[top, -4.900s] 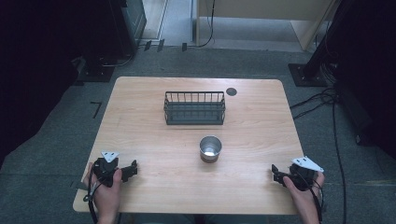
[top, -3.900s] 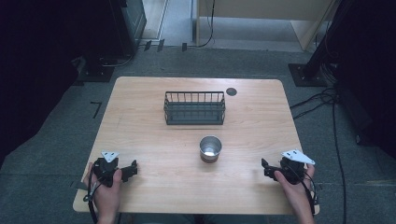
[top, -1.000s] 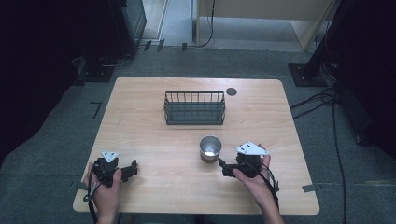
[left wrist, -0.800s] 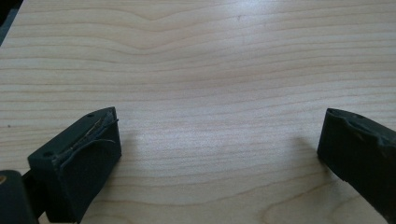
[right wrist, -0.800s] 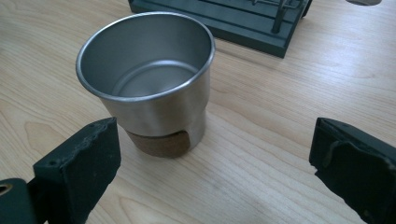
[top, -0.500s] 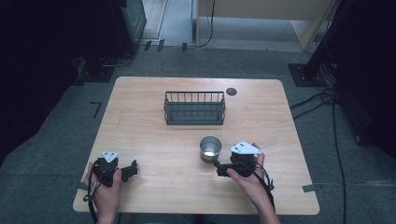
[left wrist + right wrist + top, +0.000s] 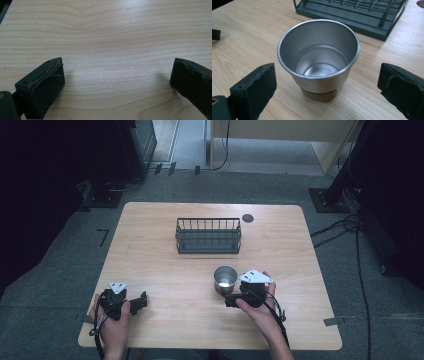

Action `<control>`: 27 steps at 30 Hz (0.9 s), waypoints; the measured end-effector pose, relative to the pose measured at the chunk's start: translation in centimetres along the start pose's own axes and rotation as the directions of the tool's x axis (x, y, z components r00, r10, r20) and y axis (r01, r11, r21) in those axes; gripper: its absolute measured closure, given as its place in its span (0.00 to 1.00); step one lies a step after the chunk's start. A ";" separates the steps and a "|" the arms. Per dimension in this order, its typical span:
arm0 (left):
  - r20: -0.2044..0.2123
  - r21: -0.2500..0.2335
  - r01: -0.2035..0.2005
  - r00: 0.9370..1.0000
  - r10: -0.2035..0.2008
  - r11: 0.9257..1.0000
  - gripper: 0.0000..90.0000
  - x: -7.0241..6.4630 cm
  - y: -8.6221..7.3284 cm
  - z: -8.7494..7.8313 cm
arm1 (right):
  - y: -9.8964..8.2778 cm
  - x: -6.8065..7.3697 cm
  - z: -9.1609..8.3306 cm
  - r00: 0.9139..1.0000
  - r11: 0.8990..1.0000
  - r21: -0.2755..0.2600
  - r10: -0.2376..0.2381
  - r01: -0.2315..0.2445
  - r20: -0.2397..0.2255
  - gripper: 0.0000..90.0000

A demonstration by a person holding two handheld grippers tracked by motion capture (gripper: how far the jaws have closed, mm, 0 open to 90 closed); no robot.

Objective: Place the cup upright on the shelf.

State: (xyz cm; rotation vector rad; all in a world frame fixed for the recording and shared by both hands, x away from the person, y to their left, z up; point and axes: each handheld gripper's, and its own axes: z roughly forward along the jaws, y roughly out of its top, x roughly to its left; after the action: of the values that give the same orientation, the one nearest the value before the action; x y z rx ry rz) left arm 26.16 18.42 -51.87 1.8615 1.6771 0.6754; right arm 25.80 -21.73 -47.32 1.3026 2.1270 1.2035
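Steel is what I have in front of my right gripper (image 7: 322,82): a plain metal cup (image 7: 319,56) standing upright on the wooden table (image 7: 165,270), mouth up and empty, with a brown ring showing at its foot. From the right gripper view the cup sits straight ahead between the two black jaws, which stand wide apart with clear wood on either side of the cup's wall, so nothing is gripped yet. I judge the next move turns on that line-up: the cup's axis is vertical and the jaws approach level, so they would close across its sides. In the high view my right gripper (image 7: 231,299) is just beside the cup (image 7: 225,278), while my left gripper (image 7: 141,301) rests well apart, near the table's front-left edge, its jaws also wide open over bare wood. Farther back stands a dark wire basket (image 7: 208,235), empty. I can read no brand, label or writing anywhere.
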 end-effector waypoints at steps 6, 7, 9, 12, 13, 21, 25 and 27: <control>0.000 0.000 0.000 1.000 0.000 1.000 0.00 0.0 0.0 0.0 | 0.5 0.6 0.6 1.000 1.000 -0.009 -0.002 0.002 -0.002 0.02; 0.000 0.000 0.000 1.000 0.000 1.000 0.00 0.0 0.0 0.0 | 0.5 0.6 0.6 1.000 1.000 -0.009 -0.002 0.002 -0.002 0.02; 0.000 0.000 0.000 1.000 0.000 1.000 0.00 0.0 0.0 0.0 | 0.6 0.8 0.8 1.000 1.000 -0.010 -0.005 0.004 -0.003 0.02; 0.000 0.000 0.000 1.000 0.000 1.000 0.00 0.0 0.0 0.0 | 0.7 1.2 1.3 1.000 1.000 0.000 -0.012 0.012 0.007 0.02; 0.000 0.000 0.000 1.000 0.000 1.000 0.00 0.0 0.0 0.0 | 0.7 1.2 1.3 1.000 1.000 0.000 -0.012 0.012 0.007 0.02; 0.000 0.000 0.000 1.000 0.000 1.000 0.00 0.0 0.0 0.0 | 0.8 1.7 2.3 1.000 1.000 0.012 -0.008 0.008 0.026 0.02; 0.000 0.000 0.000 1.000 0.000 1.000 0.00 0.0 0.0 0.0 | 0.8 2.0 2.7 0.998 1.000 0.017 -0.016 0.015 0.055 0.05; 0.002 -0.001 0.000 1.000 0.000 1.000 0.00 0.0 0.0 0.0 | 0.9 2.0 2.8 0.998 1.000 0.023 -0.012 0.011 0.063 0.07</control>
State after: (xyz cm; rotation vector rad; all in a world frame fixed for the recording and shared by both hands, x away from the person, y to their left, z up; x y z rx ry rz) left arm 26.21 18.38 -51.88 1.8613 1.6756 0.6745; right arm 27.13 -18.55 -47.97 1.3186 2.1066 1.1226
